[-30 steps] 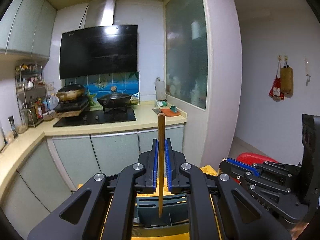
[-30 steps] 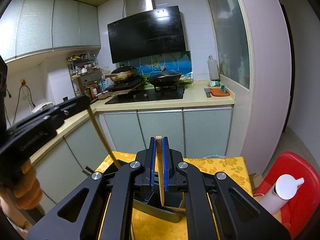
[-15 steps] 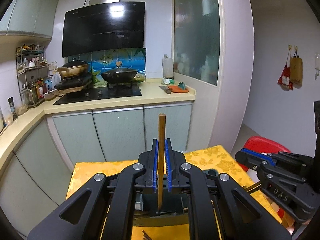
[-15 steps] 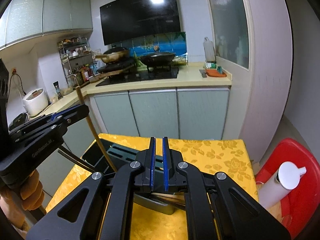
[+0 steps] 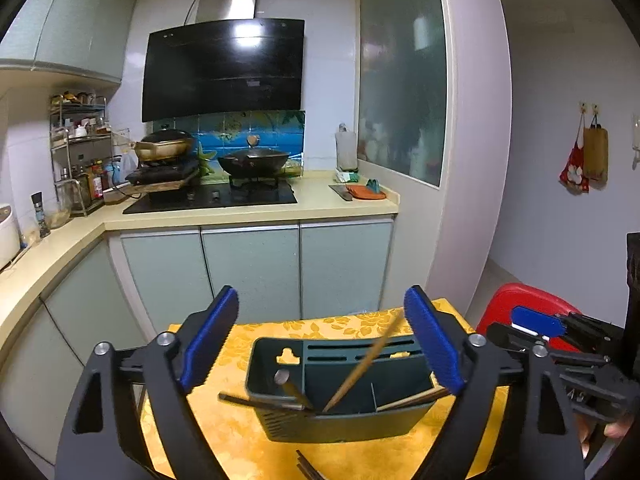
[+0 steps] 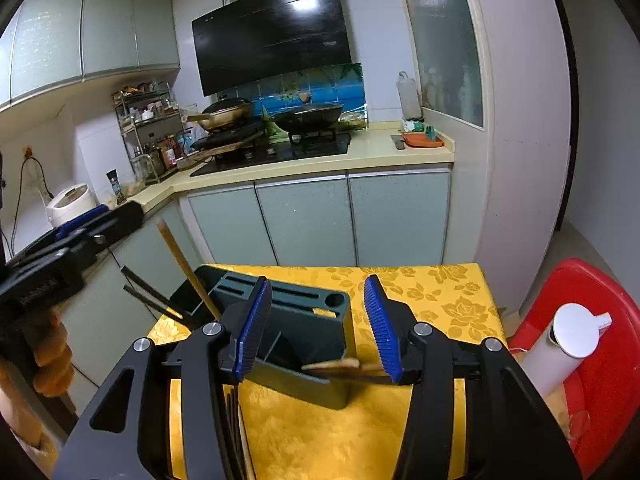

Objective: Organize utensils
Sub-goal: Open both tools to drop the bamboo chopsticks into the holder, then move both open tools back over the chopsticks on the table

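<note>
Risk at this stage lies mainly in the chopsticks just let go. The left gripper [image 5: 320,344] is seen with its jaws wide and opening, nothing pressed between the pads; a light wooden chopstick [image 5: 362,364] leans free in the gap ahead of them, its tip inside the dark green utensil holder [image 5: 340,420]. The right gripper [image 6: 316,326] is likewise opening, about half spread, with nothing clamped; flat wooden ends [image 6: 332,366] lie across the holder's near rim just below and between its fingers.

Possible faults, judged from this layout:
- The leaning chopstick may tip outward over the far rim if the holder is nudged by a left finger.
- The wooden ends resting on the rim may slide out onto the yellow tablecloth [image 6: 420,292], since they are not seated in a compartment.
- Dark chopsticks [image 5: 260,400] protruding sideways left of the holder may be snagged when the grippers are withdrawn.
- The holder itself looks light and may shift or tilt.
</note>
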Demonstrator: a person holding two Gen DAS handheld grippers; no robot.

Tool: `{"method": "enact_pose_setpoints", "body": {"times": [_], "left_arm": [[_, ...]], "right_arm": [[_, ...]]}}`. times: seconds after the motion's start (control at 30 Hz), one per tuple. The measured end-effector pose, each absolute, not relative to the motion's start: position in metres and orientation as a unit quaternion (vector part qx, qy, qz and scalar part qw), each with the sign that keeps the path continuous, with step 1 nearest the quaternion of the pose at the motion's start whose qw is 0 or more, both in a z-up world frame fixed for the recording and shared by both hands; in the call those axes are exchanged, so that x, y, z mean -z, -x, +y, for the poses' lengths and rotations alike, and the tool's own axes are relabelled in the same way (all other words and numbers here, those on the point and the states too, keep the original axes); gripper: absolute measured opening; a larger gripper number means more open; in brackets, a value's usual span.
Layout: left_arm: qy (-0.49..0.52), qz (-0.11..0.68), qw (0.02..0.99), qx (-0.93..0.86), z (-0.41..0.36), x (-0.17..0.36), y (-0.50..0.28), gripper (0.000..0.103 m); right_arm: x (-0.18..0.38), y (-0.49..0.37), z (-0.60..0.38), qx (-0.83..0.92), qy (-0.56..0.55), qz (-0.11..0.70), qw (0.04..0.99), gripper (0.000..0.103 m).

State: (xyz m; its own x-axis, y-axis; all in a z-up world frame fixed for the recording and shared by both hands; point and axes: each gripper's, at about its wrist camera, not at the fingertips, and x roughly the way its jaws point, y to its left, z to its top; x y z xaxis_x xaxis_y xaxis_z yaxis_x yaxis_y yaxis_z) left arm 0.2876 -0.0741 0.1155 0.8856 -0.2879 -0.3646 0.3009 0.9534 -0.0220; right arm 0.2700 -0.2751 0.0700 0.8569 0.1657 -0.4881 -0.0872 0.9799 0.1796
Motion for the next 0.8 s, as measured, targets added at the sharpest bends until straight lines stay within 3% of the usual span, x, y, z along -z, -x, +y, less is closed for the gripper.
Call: {"method": "enact_pose_setpoints", "body": {"times": [0.47,0.8], "left_arm": [[-0.039,0.208,0.967,0.141,-0.039,-0.052,-0.222,0.089],[-0.076,0.239,0.959,0.136,-0.028,0.016,-0.167,0.089]], "right_arm": [[-0.048,-0.185,-0.283,-0.060,-0.044,0.236,0.969,0.056],[0.007,-0.139,-0.279,-0.036,-0.024,0.248,0.968,0.056]]}}
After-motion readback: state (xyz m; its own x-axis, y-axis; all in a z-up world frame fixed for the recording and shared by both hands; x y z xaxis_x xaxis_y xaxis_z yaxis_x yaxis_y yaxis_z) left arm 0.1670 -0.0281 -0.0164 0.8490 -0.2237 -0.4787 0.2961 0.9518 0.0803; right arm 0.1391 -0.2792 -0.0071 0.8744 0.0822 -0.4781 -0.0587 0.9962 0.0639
